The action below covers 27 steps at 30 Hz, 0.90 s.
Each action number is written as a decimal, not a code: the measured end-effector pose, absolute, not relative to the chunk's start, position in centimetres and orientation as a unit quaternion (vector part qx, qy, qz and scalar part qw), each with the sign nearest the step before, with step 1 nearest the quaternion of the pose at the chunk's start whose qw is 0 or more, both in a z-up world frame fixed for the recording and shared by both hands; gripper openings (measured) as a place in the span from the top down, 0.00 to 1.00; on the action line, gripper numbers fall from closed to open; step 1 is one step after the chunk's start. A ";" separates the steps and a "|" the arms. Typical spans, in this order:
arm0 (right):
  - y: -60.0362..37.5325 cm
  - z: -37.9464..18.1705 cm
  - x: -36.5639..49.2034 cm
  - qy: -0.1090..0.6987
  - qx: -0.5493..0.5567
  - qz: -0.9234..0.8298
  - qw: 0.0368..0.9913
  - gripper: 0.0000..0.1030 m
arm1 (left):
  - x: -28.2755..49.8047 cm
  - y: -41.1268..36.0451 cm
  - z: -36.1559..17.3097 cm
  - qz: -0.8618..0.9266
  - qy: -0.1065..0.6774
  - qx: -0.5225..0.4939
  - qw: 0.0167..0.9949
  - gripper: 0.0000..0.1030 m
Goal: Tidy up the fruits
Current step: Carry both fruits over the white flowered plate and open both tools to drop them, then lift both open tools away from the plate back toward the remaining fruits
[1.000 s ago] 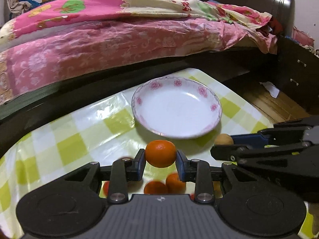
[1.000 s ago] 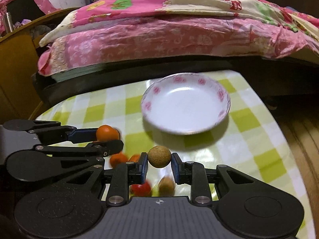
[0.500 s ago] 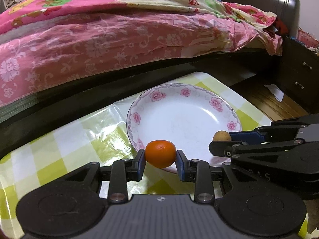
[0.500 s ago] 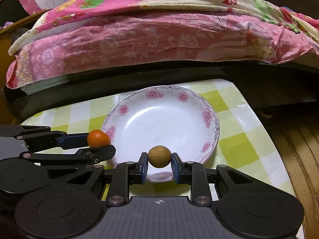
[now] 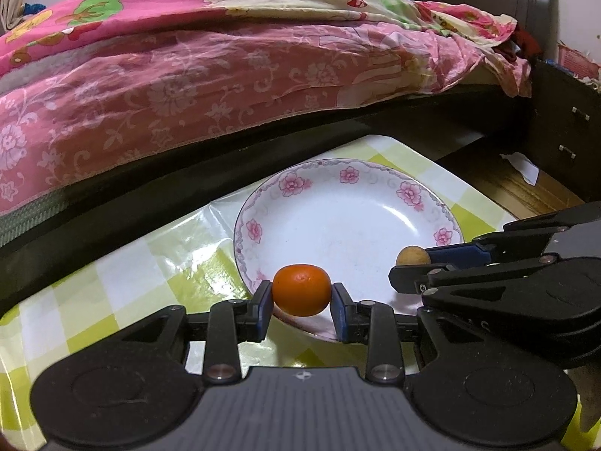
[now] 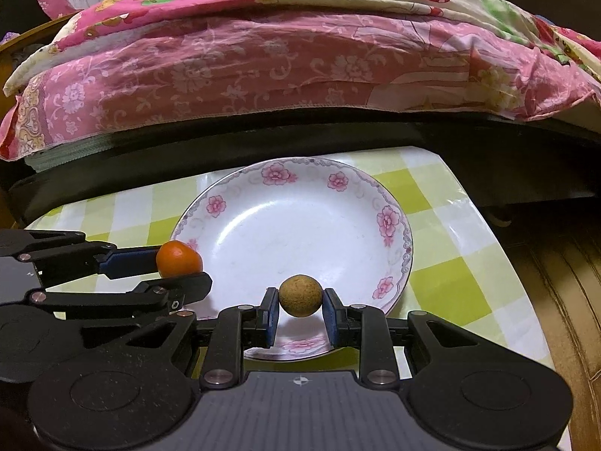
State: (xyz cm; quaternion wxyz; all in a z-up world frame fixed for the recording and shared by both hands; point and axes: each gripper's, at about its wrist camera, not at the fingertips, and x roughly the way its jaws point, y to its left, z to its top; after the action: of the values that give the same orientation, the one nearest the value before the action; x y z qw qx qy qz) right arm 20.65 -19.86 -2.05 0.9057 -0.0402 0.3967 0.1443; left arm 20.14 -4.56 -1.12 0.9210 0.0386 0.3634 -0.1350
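Both fruits are lifted and carried, so the step in hand is the delivery to the plate (image 6: pixel 390 221). The left gripper (image 5: pixel 301 297) is clenched on an orange (image 5: pixel 301 289), held over the plate's near left rim. The right gripper (image 6: pixel 300 300) is clenched on a brown fruit (image 6: pixel 300 295), held over the near part of the plate. In the right wrist view the left gripper (image 6: pixel 180 265) comes in from the left with the orange (image 6: pixel 178 258) at the plate's left edge; in the left wrist view the right gripper (image 5: pixel 411 263) and its brown fruit (image 5: pixel 412 255) sit at the plate's right side.

The next move, as I judge it, calls for lowering each fruit close to the bowl of the plate before loosening the grip. Both are round and will roll, and the plate is smooth and glazed, so a drop from height could send one over the shallow rim.

The orange has a glossy, slightly flattened skin with a small dimple facing the camera. The brown fruit is a smaller ball with a dull, rough, speckled skin. The plate is white china with pink flowers round the rim. The surface (image 6: pixel 450 225) wears a shiny plastic cloth in green and white checks, creased at the far edge. Behind stands a bed (image 6: pixel 300 75) with pink flowered covers
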 end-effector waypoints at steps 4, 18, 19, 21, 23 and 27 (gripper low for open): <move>-20.0 -2.2 20.9 0.399 -0.034 0.145 0.905 0.77 | 20.2 -4.6 -1.2 -0.135 0.361 0.041 0.922 0.61; -20.7 -2.0 21.1 0.386 -0.025 0.139 0.912 0.71 | 20.2 -4.5 -0.9 -0.136 0.356 0.038 0.924 0.55; -20.7 -1.9 21.1 0.384 -0.025 0.139 0.912 0.71 | 20.2 -4.5 -0.8 -0.137 0.354 0.039 0.924 0.55; -20.9 -1.8 21.1 0.383 -0.021 0.138 0.913 0.70 | 20.1 -4.5 -0.6 -0.138 0.352 0.039 0.925 0.55; -21.0 -1.8 21.0 0.380 -0.020 0.137 0.914 0.70 | 20.0 -4.5 -0.5 -0.138 0.351 0.039 0.925 0.55; -21.4 -1.7 21.0 0.376 -0.017 0.134 0.917 0.70 | 20.0 -4.4 -0.3 -0.135 0.352 0.039 0.926 0.55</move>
State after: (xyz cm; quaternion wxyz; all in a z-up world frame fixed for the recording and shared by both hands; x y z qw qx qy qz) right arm 20.98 -21.36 -1.68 0.9167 -0.0166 0.3762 0.1337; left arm 19.96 -4.40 -0.33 0.9256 0.0391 0.3515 -0.1346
